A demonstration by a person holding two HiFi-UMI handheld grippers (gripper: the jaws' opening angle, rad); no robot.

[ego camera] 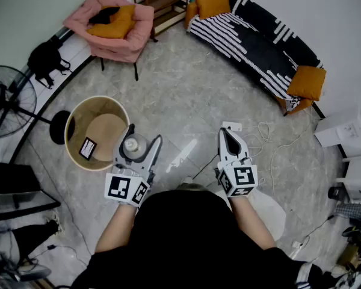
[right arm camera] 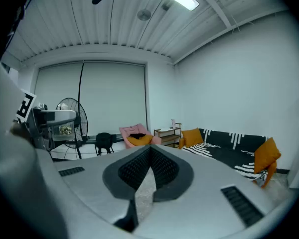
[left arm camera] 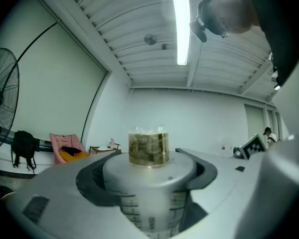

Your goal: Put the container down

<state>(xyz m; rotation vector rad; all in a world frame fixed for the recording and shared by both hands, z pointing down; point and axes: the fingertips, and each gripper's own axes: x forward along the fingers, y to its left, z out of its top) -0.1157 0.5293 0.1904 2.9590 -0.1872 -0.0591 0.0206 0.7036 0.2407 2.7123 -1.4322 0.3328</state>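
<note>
Looking down from the head view, the left tool (ego camera: 143, 138) gripped the container (ego camera: 132, 144), its jaws spread wide round the body, at about 8 o'clock from the picture's centre. A round tan bin (ego camera: 87, 110) stood just beside it at its 9 o'clock, on the floor (ego camera: 186, 95). The right tool (ego camera: 227, 132) hung at 4 o'clock with its jaws pressed together and nothing in them. This view alone showed where both tools sat relative to the bin, but not how high the container was.

The left gripper view pointed up toward the ceiling light (left arm camera: 180, 29). It showed both pads against the sides of the container's grey, graduated body, with a clear cap (left arm camera: 148, 148) on top at 12 o'clock. That grip and the markings could not be read from above. A fan (left arm camera: 0, 103) stood at 9 o'clock.

The right gripper view confirmed shut, empty jaws. At its 9 o'clock it caught the other tool carrying the container from the side, and a sofa (right arm camera: 234, 151) at 3 o'clock, which the left gripper view lacked.

By my reading, no part of the putting-down was done: the container was carried off any surface and not yet set down. Left to do was to choose a spot, lower the container upright, then open the left jaws and draw clear. Whether the spot was the bin or the floor could not be told.
</note>
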